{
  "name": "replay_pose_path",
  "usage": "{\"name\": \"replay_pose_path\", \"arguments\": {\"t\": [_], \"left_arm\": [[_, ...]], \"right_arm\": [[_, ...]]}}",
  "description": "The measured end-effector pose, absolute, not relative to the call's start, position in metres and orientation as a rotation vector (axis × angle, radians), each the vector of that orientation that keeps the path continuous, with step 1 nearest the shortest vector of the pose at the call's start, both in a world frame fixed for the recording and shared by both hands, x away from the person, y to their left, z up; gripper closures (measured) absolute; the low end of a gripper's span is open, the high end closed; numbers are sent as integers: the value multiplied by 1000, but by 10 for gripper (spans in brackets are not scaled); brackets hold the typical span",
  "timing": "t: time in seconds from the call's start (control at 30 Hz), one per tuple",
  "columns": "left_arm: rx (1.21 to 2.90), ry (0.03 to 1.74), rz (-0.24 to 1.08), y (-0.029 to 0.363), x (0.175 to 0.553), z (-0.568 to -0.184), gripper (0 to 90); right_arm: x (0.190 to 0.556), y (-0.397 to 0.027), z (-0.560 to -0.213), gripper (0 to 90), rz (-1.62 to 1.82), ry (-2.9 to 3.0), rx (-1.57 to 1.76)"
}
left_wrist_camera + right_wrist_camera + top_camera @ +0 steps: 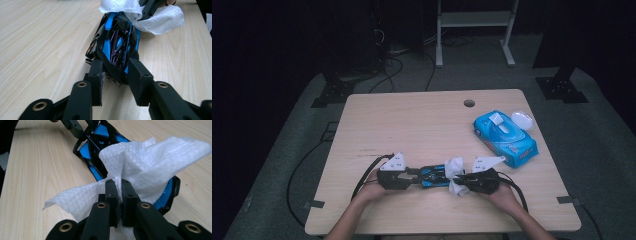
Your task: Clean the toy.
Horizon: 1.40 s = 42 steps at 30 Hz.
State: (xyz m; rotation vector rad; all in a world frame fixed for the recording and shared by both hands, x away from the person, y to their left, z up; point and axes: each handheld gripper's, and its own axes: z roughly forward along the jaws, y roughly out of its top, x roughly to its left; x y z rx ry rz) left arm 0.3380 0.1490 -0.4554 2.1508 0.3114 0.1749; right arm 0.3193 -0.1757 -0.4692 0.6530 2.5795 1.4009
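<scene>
Left gripper (412, 176): jaws clamped on one end of the toy car (433, 176), no earlier view to compare.
Right gripper (462, 182): jaws pinched tight on a white wipe (455, 167) draped over the car's other end.
Car's place: near the table's (412, 120) front edge, centred between both hands.
Axis: long side runs left to right, parallel to that edge.
Room: bare wood stretches behind; a blue wipe pack (506, 138) lies far right.
Look: glossy black body, bright blue panels.
</scene>
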Motion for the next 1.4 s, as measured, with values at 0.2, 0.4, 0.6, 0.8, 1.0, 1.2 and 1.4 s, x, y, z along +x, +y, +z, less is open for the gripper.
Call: {"name": "replay_pose_path", "arguments": {"t": [0.2,0.4,0.6,0.8,1.0,1.2,1.4], "left_arm": [[2144,301,169,150,338,-455,702],[2142,255,184,151,335,-454,740],[2145,196,200,150,333,-453,755],[2156,131,162,147,330,-453,778],[2167,100,167,142,327,-453,776],[2209,52,186,137,324,-454,779],[2217,54,184,136,324,-456,779]], "right_arm": [[318,-176,-469,854,1400,2582,655],[316,-176,-470,855,1401,2591,656],[314,-176,-470,854,1396,2593,652],[315,-176,-472,853,1353,2605,668],[316,-171,-478,851,1293,2650,664],[317,-173,-480,850,1280,2655,677],[317,-173,-479,850,1284,2658,679]]}}
